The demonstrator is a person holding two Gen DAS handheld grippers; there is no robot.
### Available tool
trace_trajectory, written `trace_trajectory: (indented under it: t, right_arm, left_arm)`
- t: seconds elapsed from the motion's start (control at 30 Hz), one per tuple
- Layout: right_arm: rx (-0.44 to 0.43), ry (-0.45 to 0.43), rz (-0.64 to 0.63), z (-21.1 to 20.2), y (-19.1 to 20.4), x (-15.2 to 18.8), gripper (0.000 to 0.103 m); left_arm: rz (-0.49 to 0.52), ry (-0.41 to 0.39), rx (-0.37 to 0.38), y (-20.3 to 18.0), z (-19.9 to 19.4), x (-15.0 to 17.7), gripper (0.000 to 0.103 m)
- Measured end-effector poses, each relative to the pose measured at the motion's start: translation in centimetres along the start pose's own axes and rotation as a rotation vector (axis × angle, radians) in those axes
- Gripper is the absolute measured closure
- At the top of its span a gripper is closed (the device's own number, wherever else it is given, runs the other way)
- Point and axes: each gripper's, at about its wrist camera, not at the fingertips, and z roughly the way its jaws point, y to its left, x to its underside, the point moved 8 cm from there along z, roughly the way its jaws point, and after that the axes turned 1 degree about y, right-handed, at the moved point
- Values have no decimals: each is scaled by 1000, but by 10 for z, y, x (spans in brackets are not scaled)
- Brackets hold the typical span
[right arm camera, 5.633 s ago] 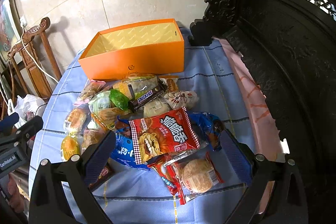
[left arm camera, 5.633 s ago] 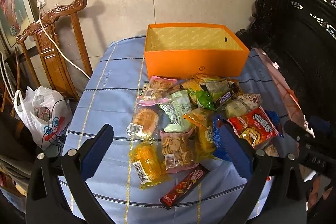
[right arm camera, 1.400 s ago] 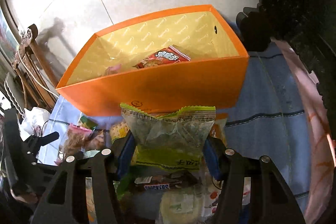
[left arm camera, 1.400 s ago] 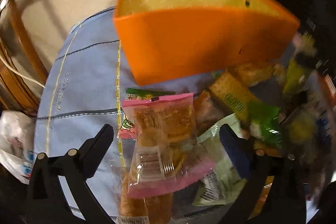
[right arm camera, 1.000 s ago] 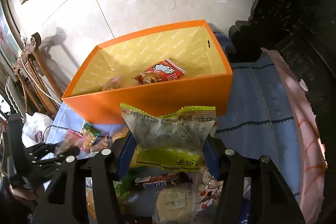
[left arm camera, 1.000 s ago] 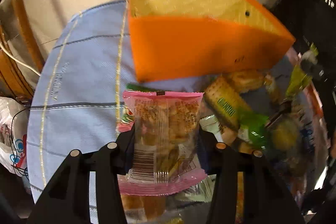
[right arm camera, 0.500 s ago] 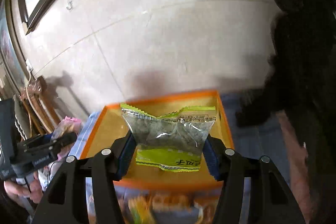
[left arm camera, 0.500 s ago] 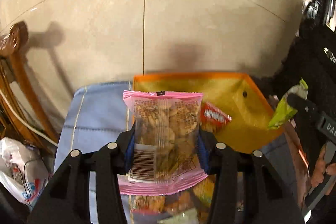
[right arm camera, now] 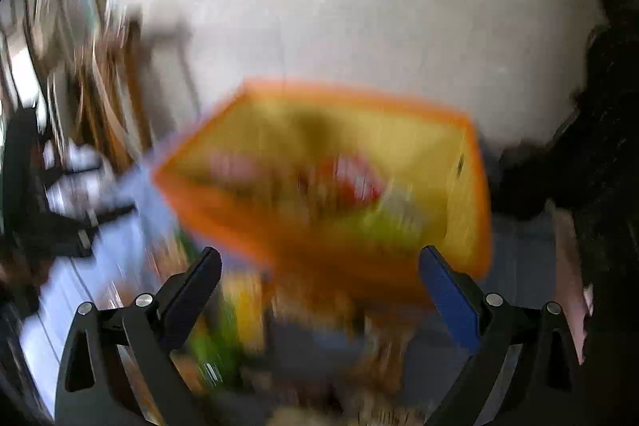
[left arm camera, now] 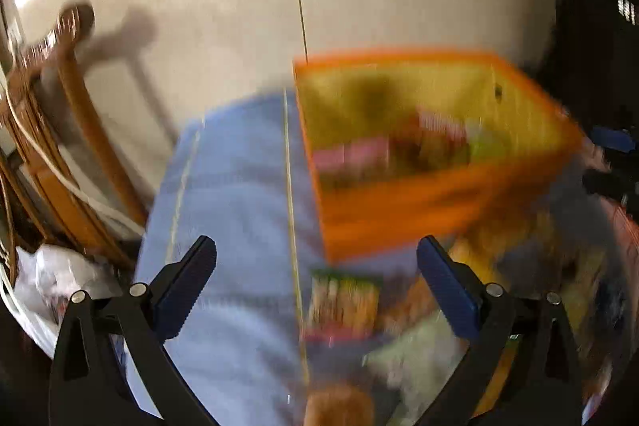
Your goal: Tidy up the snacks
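Both views are motion-blurred. The orange box (left arm camera: 439, 194) stands on the blue tablecloth (left arm camera: 239, 210) and holds a pink snack packet (left arm camera: 351, 156), a red one (left arm camera: 439, 124) and a green one (left arm camera: 485, 146). My left gripper (left arm camera: 315, 290) is open and empty, in front of the box and left of it. My right gripper (right arm camera: 319, 292) is open and empty, in front of the box (right arm camera: 359, 246); red (right arm camera: 355, 178) and green (right arm camera: 383, 222) packets show inside. Loose snacks (left arm camera: 343, 302) lie on the cloth before the box.
A wooden chair (left arm camera: 60, 130) and a white plastic bag (left arm camera: 52, 282) are at the left. Dark carved furniture (left arm camera: 599, 26) is at the right. The other gripper shows at the left edge of the right wrist view (right arm camera: 48, 210). A tiled wall is behind.
Both grippers have opened: the pink biscuit packet and the green packet have left the jaws and now lie in the orange box. Both grippers are pulling back, with heavy blur.
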Motion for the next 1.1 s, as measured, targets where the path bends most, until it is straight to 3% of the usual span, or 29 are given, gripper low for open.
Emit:
trace_trajectory:
  t: [0.07, 0.27, 0.4, 0.57, 0.63, 0.67, 0.73, 0.77, 0.8, 0.9, 1.1]
  right_arm:
    - [25, 93, 30, 26, 1, 29, 4]
    - [-21, 134, 277, 73, -9, 44, 4]
    - [19, 131, 285, 91, -2, 39, 4]
    - [75, 242, 244, 119, 11, 43, 4]
    - [37, 256, 308, 123, 8, 47, 4]
    - [27, 252, 330, 123, 6, 48, 9]
    - [63, 235, 331, 117, 3, 48, 19]
    - [89, 245, 315, 114, 4, 51, 20]
    - [92, 244, 311, 111, 5, 53, 20]
    - [74, 239, 332, 101, 9, 58, 20]
    - [50, 178, 402, 66, 1, 56, 20]
  left_arm:
    - [-2, 83, -18, 0, 19, 27, 4]
    - [-51, 164, -26, 5, 59, 59, 4]
    - [-59, 204, -26, 12, 82, 61, 4]
    - [-113, 226, 23, 18, 98, 64, 4]
    - [-161, 234, 60, 20, 101, 66, 4]
    - [-178, 235, 73, 20, 102, 67, 6]
    - [-185, 217, 139, 12, 97, 68, 29]
    - [-168, 211, 176, 5, 93, 67, 51]
    - [-158, 205, 206, -2, 90, 66, 63]
    - [-143, 195, 174, -11, 86, 68, 64]
    - [-214, 225, 256, -9, 78, 74, 80]
